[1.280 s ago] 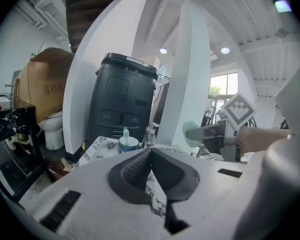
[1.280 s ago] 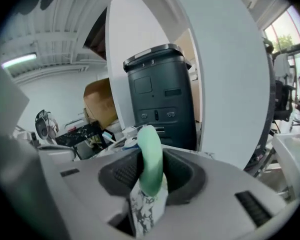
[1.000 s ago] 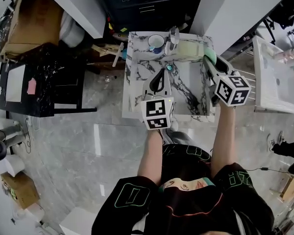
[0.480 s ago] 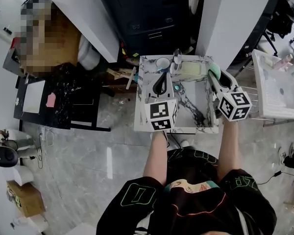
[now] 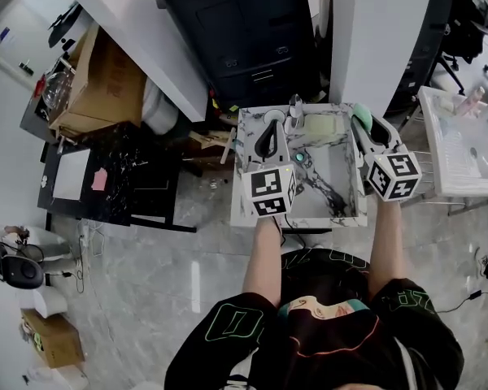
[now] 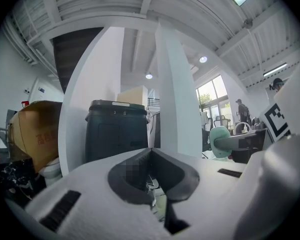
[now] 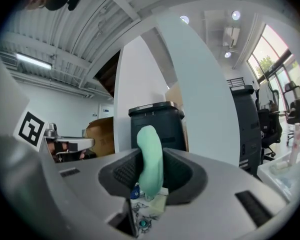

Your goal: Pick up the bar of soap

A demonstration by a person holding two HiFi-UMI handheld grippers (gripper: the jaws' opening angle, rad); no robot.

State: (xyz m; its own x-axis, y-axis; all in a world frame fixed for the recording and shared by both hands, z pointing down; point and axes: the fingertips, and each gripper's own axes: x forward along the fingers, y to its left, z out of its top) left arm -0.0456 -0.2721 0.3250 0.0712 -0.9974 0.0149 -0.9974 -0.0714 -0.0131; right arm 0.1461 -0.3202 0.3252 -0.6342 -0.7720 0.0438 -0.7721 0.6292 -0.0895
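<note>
The bar of soap (image 5: 359,118) is pale green and rounded. My right gripper (image 5: 363,125) is shut on it above the back right corner of the marble sink (image 5: 242,187). In the right gripper view the soap (image 7: 151,156) stands upright between the dark pads (image 7: 124,173) of the right gripper (image 7: 151,176). My left gripper (image 5: 269,128) hovers over the sink's left side with its jaws together and nothing in them. The left gripper view shows the soap (image 6: 218,140) off to the right, held in the other gripper.
A faucet (image 5: 294,106) and a pale rectangular block (image 5: 320,123) sit at the sink's back edge, and a teal drain plug (image 5: 299,158) lies in the basin. A black cabinet (image 5: 244,39) stands behind. A white table (image 5: 464,149) is to the right, and cardboard boxes (image 5: 106,80) to the left.
The head view has pulled back, so the sink looks smaller. Both grippers stay over the sink. The left one now reaches nearer its back edge, and the soap stays in the right one.
</note>
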